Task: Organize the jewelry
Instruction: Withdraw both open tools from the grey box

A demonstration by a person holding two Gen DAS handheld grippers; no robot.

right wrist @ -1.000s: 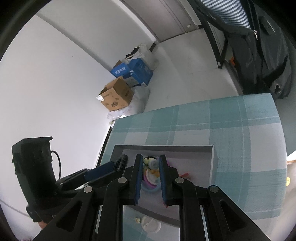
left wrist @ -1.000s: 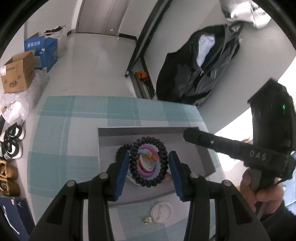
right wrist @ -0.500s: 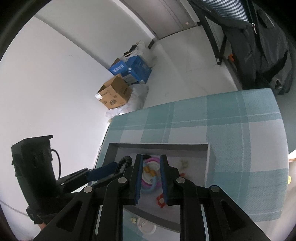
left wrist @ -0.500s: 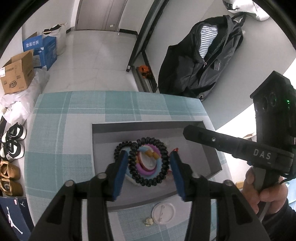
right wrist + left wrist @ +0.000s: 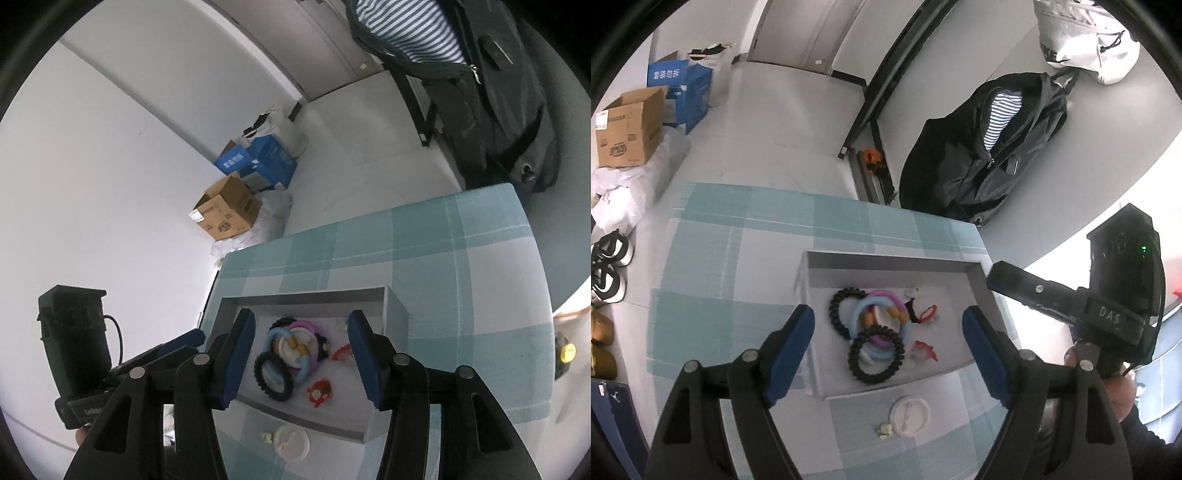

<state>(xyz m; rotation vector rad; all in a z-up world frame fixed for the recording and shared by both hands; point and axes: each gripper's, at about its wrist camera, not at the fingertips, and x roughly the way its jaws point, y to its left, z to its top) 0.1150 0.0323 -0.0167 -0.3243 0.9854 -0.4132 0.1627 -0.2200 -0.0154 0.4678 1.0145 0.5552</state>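
A grey open box (image 5: 894, 258) (image 5: 306, 295) sits on the checked tablecloth. In it lie a black coil bracelet (image 5: 876, 353) (image 5: 274, 376), another black coil band (image 5: 837, 306), blue and purple rings (image 5: 875, 317) (image 5: 295, 350) and small red pieces (image 5: 925, 349) (image 5: 319, 393). My left gripper (image 5: 888, 360) is open and empty above the box's near side. My right gripper (image 5: 301, 356) is open and empty above the box. Outside the box lie a white round badge (image 5: 909, 410) (image 5: 291, 441) and a small cream piece (image 5: 885, 430) (image 5: 266, 437).
The checked tablecloth (image 5: 731, 258) (image 5: 461, 266) covers the table. Beyond its far edge are a black bag (image 5: 982, 147), cardboard boxes (image 5: 628, 129) (image 5: 229, 210) and a blue box (image 5: 683, 85) on the floor. Shoes (image 5: 607, 266) lie left of the table.
Both grippers have opened wide and drawn back up from the box. The black coil bracelet that the left gripper held now lies in the box on the rings.
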